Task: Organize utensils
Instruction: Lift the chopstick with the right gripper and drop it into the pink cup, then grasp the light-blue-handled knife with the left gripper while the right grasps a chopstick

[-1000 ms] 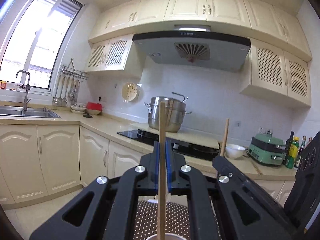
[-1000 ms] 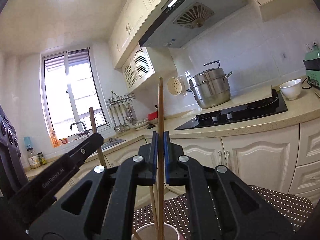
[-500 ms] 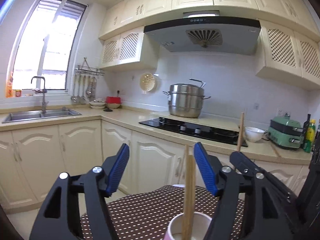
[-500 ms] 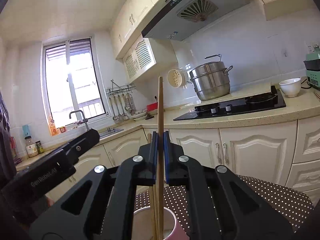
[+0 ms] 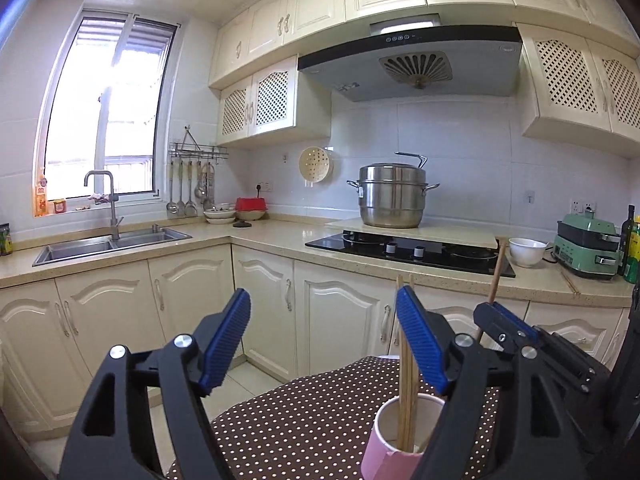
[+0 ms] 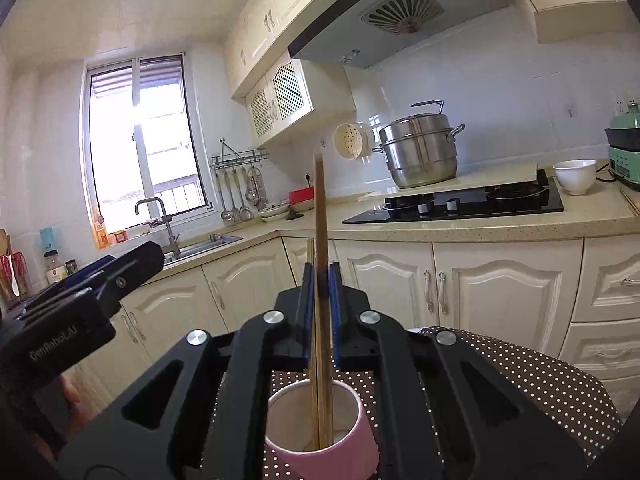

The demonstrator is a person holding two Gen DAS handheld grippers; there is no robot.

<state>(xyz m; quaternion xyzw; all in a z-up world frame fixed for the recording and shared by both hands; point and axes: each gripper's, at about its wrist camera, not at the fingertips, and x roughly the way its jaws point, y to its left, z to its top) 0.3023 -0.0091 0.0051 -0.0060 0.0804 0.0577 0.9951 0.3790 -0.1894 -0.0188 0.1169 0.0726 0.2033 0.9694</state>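
A pink cup (image 5: 396, 440) stands on a brown polka-dot cloth (image 5: 312, 420) and holds wooden chopsticks (image 5: 406, 364) upright. My left gripper (image 5: 324, 320) is open and empty, its jaws wide apart just left of the cup. My right gripper (image 6: 320, 280) is shut on one wooden chopstick (image 6: 320, 216), held upright with its lower end inside the cup (image 6: 352, 432). Another chopstick (image 6: 310, 264) stands in the cup beside it. The right gripper also shows in the left wrist view (image 5: 496, 312).
Cream cabinets and a counter run behind, with a sink (image 5: 112, 242), a black hob (image 5: 408, 250), a steel pot (image 5: 392, 196), a white bowl (image 5: 526, 252) and a green appliance (image 5: 588, 248). The left gripper body (image 6: 72, 312) shows at the left of the right wrist view.
My left gripper opened and let its chopstick go into the cup, then drew back to the left. My right gripper lowered its chopstick into the cup, still shut on it.
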